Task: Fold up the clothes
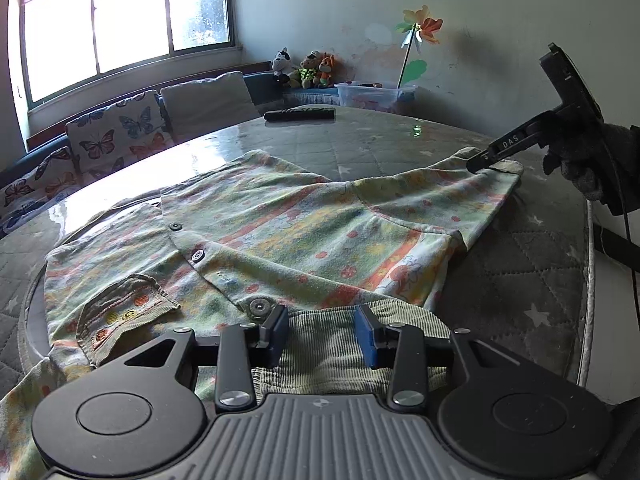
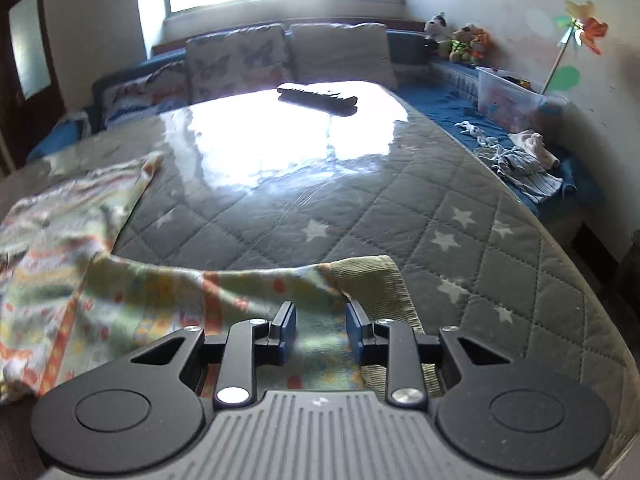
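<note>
Shirt [image 1: 280,236], patterned, snap buttons, lies spread on the table [image 1: 520,264], directly ahead of the left hand-held gripper [image 1: 324,334]. Left jaws apart, ribbed olive collar [image 1: 324,344] lying between the blue pads [image 1: 366,336]; pads not closed on it. Pocket [image 1: 120,312] with ribbed trim sits left of that gripper, two snaps [image 1: 197,256] further out along the placket.

Right hand-held gripper [image 2: 320,330] jaws also apart, over the sleeve end; ribbed cuff [image 2: 372,280] just ahead and right of its fingers [image 2: 288,326]. From the left wrist view the right gripper [image 1: 478,166] tip sits at the far right sleeve edge, touching or just above the fabric; cannot tell which. Gloved hand [image 1: 580,168] holds it.

Rest of shirt extends left of the right gripper. Beyond: bare quilted star-print table cover, glossy with window glare. Remote [image 2: 318,99] near the far table edge. Behind it, cushions [image 2: 236,60], stuffed toys [image 1: 306,68], plastic bin [image 1: 374,96], pinwheel [image 1: 420,28] against the wall. Small clothes pile [image 2: 524,160] on the blue bench, far right of the right gripper.
</note>
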Motion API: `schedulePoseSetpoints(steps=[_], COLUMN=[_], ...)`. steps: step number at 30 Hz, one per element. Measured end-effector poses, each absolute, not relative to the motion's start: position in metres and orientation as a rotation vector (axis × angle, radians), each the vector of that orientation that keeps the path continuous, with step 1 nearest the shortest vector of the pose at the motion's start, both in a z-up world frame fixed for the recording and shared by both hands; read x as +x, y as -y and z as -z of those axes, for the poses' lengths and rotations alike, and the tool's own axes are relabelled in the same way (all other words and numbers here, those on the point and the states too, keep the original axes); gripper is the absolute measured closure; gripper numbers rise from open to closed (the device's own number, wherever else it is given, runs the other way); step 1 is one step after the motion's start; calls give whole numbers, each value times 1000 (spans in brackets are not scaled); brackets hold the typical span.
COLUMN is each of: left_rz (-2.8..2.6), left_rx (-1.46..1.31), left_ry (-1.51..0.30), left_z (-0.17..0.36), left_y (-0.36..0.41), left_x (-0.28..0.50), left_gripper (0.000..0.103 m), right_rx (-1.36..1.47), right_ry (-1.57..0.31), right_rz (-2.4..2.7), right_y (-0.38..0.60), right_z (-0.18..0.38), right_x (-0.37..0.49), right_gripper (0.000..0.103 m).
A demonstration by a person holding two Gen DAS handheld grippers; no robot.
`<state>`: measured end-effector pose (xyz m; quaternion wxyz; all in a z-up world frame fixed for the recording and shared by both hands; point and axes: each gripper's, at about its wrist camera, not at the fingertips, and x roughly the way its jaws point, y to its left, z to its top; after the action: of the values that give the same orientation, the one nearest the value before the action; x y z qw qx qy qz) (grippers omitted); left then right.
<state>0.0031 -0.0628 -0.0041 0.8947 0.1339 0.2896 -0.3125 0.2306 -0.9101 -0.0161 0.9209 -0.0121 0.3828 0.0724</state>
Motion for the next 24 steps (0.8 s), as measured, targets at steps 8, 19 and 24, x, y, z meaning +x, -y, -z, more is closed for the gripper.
schedulePoseSetpoints(steps=[8, 19, 24], left_rz=[645, 614, 511], left_rx=[286, 265, 185], left_ry=[-596, -590, -568], left_z=[5, 1, -10], left_y=[63, 59, 33], left_x=[3, -3, -6], left_gripper=[63, 59, 53], right_rx=[-129, -161, -155], right_ry=[-731, -696, -719], right_rz=[-137, -111, -143], right_y=[894, 894, 888], right_z=[20, 15, 20], right_x=[263, 263, 258], right_gripper=[76, 57, 55])
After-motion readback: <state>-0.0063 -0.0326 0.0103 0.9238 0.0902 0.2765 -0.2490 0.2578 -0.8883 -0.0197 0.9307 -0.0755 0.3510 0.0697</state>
